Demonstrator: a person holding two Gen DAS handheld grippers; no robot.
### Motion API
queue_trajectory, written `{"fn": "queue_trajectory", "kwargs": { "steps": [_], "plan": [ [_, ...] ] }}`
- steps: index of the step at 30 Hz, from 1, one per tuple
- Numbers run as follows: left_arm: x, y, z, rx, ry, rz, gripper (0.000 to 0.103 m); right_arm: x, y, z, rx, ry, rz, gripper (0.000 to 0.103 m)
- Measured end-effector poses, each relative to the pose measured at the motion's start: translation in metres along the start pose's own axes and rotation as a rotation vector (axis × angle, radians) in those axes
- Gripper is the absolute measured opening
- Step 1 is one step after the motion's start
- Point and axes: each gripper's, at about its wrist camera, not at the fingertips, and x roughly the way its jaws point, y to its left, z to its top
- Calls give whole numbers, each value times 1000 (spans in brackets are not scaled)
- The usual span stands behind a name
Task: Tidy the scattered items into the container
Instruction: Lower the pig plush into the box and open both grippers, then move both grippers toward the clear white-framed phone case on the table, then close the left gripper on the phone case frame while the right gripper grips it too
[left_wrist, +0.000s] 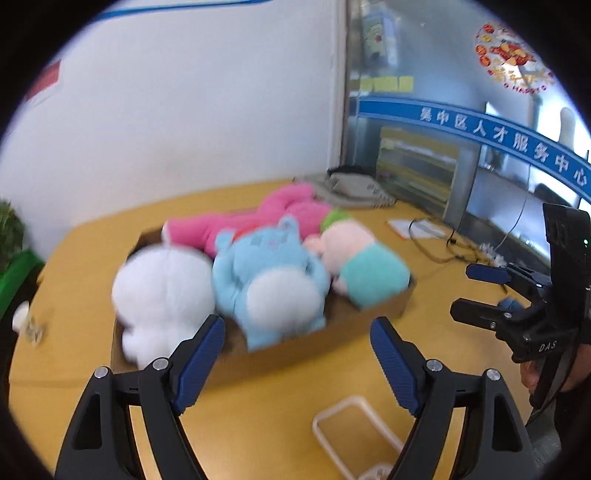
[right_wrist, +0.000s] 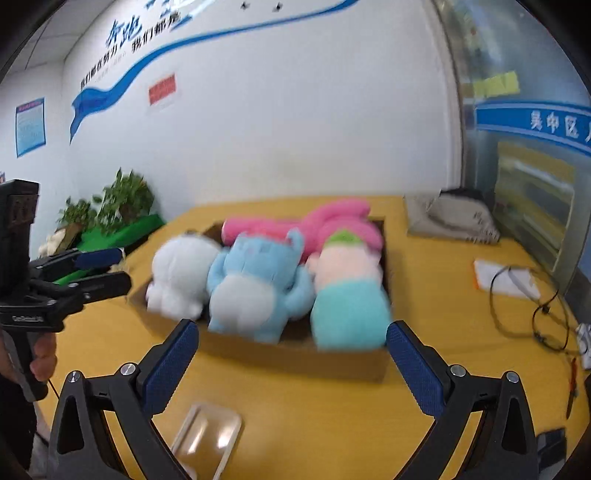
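A cardboard box (left_wrist: 343, 328) (right_wrist: 347, 360) on the yellow table holds several plush toys: a white one (left_wrist: 162, 291) (right_wrist: 181, 273), a light blue one (left_wrist: 273, 284) (right_wrist: 255, 288), a pink-and-teal one (left_wrist: 362, 266) (right_wrist: 347, 295) and a long pink one (left_wrist: 258, 218) (right_wrist: 314, 221) at the back. My left gripper (left_wrist: 299, 354) is open and empty, just in front of the box. My right gripper (right_wrist: 291, 365) is open and empty, also in front of the box. Each gripper shows at the edge of the other's view, the right one (left_wrist: 480, 291) and the left one (right_wrist: 99, 269).
A clear plastic tray (right_wrist: 208, 432) (left_wrist: 351, 432) lies on the table near me. A grey bag (left_wrist: 354, 188) (right_wrist: 450, 218), papers (right_wrist: 506, 277) and cables (right_wrist: 546, 314) lie at the right. Potted plants (right_wrist: 118, 206) and a green cloth (right_wrist: 122, 232) sit at the left.
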Motion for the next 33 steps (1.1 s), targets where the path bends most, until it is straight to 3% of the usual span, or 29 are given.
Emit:
{"fn": "queue_trajectory", "kwargs": {
  "steps": [5, 9, 12, 16, 20, 23, 27, 29, 33],
  "plan": [
    [26, 4, -60, -69, 162, -41, 81, 39, 17, -71, 76, 241, 92, 103],
    [51, 3, -87, -131, 249, -93, 81, 52, 42, -113, 50, 347, 122, 103],
    [68, 4, -98, -189, 299, -112, 79, 60, 57, -130, 4, 376, 73, 101],
    [79, 2, -109, -235, 351, -100, 76, 72, 57, -141, 3, 413, -5, 91],
    [81, -4, -112, -238, 349, -74, 62, 74, 55, -139, 2, 409, -43, 82],
    [82, -9, -112, -217, 345, -29, 41, 73, 58, -141, -26, 397, -74, 71],
    [82, -11, -114, -219, 346, -48, 17, 75, 61, -139, -57, 394, -76, 64],
    [82, -11, -115, -215, 348, -56, 12, 74, 63, -139, -59, 395, -62, 57],
    [81, -13, -115, -200, 347, -50, 11, 73, 69, -141, -66, 387, -48, 48]
  ]
}}
